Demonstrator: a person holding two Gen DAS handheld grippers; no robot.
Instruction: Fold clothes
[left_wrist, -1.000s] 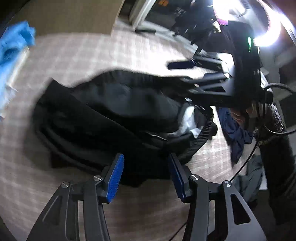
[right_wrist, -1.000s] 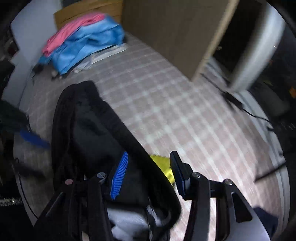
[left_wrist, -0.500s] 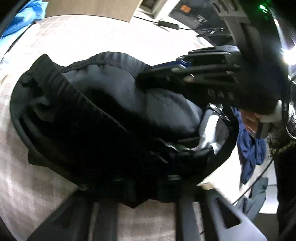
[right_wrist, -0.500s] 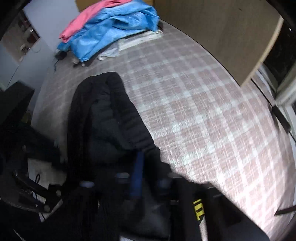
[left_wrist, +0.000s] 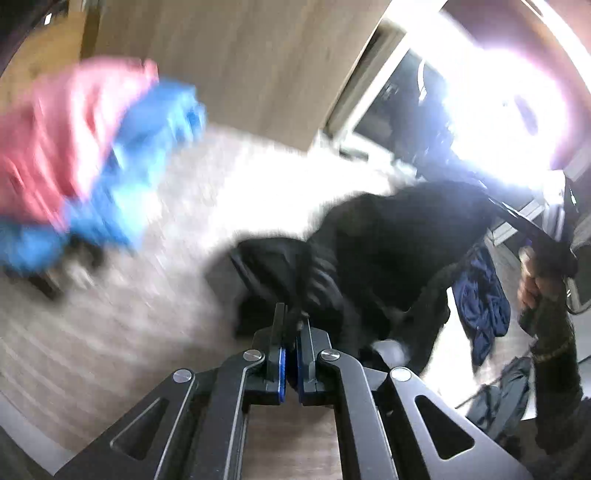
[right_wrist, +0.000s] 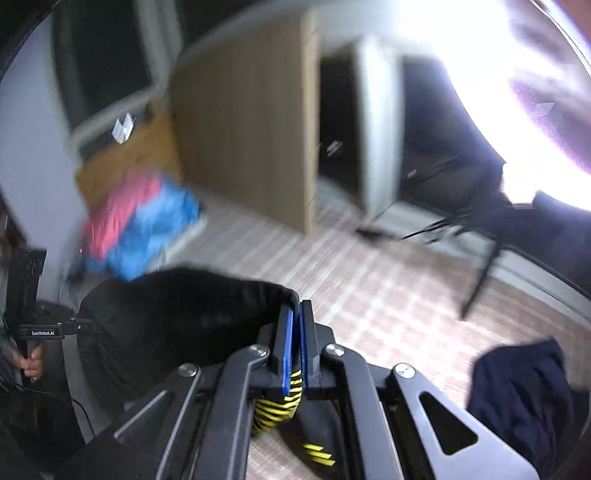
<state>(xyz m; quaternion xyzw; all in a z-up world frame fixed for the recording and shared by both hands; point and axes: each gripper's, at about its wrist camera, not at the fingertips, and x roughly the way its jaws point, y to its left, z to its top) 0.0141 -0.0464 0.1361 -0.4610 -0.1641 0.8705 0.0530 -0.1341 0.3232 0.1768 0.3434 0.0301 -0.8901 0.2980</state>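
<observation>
Across the lower middle of both wrist views, left gripper and right gripper each pinch an edge of the floppy black fabric garment, likely to hold it spread over the checked bed for folding

Black garment hangs bunched above the checked bed, edges pinched.

Black tongs with blue pads, silver screws, cut-out arms; dark knit sleeve.
</observation>
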